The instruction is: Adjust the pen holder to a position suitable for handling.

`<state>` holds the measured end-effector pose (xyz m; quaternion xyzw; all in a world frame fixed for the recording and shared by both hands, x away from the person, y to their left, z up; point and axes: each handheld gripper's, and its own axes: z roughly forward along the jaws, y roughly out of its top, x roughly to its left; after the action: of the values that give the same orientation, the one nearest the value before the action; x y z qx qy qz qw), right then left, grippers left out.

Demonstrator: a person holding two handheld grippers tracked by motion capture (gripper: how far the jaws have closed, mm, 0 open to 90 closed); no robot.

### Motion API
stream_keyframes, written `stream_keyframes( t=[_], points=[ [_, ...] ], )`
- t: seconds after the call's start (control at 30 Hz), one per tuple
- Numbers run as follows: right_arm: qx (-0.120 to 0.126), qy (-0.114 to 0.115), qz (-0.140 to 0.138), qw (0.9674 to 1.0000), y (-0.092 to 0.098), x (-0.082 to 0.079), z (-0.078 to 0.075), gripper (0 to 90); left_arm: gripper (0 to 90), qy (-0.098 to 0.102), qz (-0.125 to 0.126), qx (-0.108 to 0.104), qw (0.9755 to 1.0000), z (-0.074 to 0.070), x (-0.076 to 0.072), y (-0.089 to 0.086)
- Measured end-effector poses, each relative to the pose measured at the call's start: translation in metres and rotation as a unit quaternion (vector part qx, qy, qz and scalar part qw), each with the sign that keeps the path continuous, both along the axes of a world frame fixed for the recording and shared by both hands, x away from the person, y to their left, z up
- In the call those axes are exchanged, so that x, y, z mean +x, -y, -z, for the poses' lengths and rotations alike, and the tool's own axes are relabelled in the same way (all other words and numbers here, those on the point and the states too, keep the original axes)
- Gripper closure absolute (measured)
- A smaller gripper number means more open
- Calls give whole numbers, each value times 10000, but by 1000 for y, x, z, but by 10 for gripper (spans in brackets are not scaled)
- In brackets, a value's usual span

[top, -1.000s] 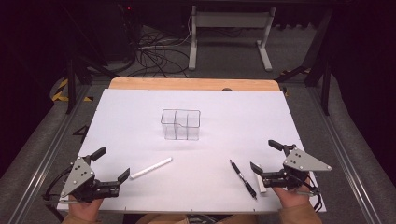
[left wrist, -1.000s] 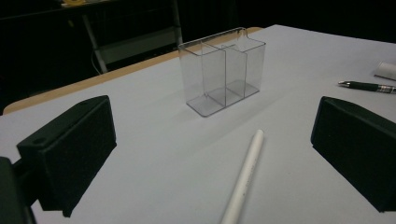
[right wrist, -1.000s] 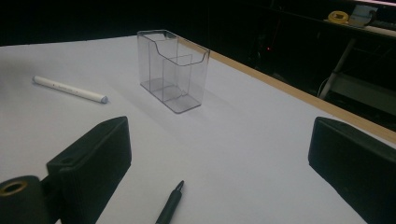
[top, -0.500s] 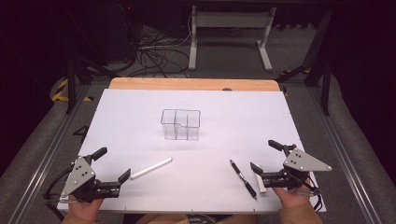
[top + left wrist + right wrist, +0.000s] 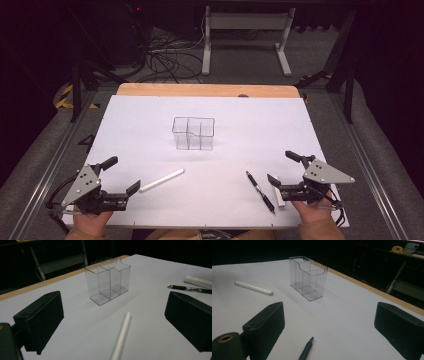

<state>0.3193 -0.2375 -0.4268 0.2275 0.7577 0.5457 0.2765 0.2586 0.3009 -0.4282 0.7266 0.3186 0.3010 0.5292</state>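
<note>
Both grippers rest released on the white table (image 5: 240,210), the left gripper (image 5: 121,175) near a white pen (image 5: 161,180), the right gripper (image 5: 283,168) beside a black pen (image 5: 260,191), a clear organizer (image 5: 193,133) beyond.

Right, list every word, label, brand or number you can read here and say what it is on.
None can be read.
White pen: faint specks along the barrel in the right gripper view, too small to read.
Black pen: no legible print.
Clear plastic organizer: no label visible.

My claws: matt black plastic jaws. Holder (image 5: 193,133) clear glossy plastic. White pen (image 5: 161,180) smooth, matt. Black pen (image 5: 260,192) glossy. Table (image 5: 150,125) matt white, wood edge.
</note>
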Motion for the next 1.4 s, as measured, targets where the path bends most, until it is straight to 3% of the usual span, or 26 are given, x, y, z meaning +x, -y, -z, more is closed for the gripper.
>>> stream_keyframes(
  t=[0.13,0.43,0.63,0.9,0.97,1.03,1.07,1.13,1.4],
  points=[
    [-24,2,-7,10000,-1,0,0,97,44,-50,78,4,10000,-4,3,3],
    [-42,-51,-14,10000,-2,0,2,97,50,-223,273,238,9991,-13,22,15],
    [-53,-65,-28,10000,-1,0,3,97,48,-442,511,187,9975,-18,40,22],
    [-58,-87,-24,9999,0,0,4,97,57,-368,622,454,9964,-25,53,35],
    [-64,-94,-44,9999,0,0,4,97,60,-398,641,419,9963,-27,56,38],
    [-83,-99,-33,9999,0,0,5,97,65,-551,782,81,9954,-28,60,40],
    [-97,-91,-34,9999,-1,0,5,97,66,-540,840,-33,9950,-29,62,41],
    [-101,-135,-52,9998,-1,1,6,97,66,-469,870,-55,9951,-30,65,45],
    [-120,-126,-93,9998,-1,1,6,97,66,-454,931,301,9942,-33,70,58]
  ],
)
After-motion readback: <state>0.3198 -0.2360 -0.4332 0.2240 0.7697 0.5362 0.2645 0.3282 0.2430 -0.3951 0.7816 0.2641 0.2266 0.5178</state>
